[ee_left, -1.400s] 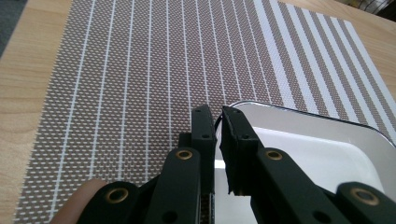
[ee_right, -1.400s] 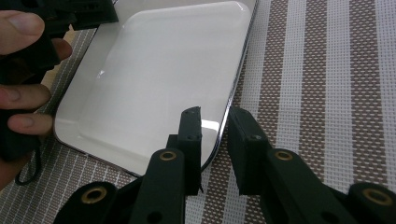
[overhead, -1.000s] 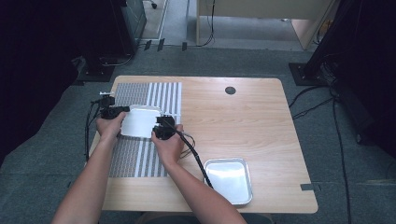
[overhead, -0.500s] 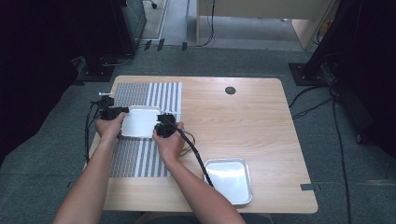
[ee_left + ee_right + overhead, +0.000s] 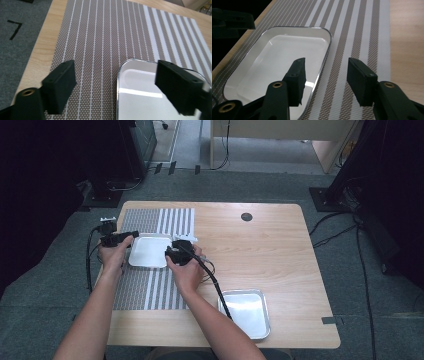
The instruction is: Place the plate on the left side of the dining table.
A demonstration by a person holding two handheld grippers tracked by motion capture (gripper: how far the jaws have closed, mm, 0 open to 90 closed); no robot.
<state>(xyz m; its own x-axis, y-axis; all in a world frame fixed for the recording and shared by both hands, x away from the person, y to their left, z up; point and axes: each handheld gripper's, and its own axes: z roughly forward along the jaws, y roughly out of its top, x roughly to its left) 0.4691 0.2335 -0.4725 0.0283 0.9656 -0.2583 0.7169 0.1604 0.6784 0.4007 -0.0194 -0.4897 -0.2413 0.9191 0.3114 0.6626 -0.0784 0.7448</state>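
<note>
A white tray (image 5: 149,251) with a thin metal rim lies flat on the striped placemat (image 5: 150,290) at the table's left. My left gripper (image 5: 132,236) sits at the tray's left edge. Its jaws have just been opening and stand wide apart (image 5: 117,82), with the tray's rim (image 5: 119,75) between them, untouched. My right gripper (image 5: 171,252) is at the tray's right edge. Its jaws have also just been opening (image 5: 327,77) and straddle the rim (image 5: 325,58) without pressing on it.
A second, shiny metal tray (image 5: 245,312) rests near the table's front right, beside my right forearm. A dark round hole (image 5: 246,216) sits at the table's back middle. Cables trail from both grippers. Bare wood (image 5: 270,255) stretches to the right of the mat.
Both hands and the white tray stay almost where they were on the mat. The earlier high views are too small to show the jaws' spread.
</note>
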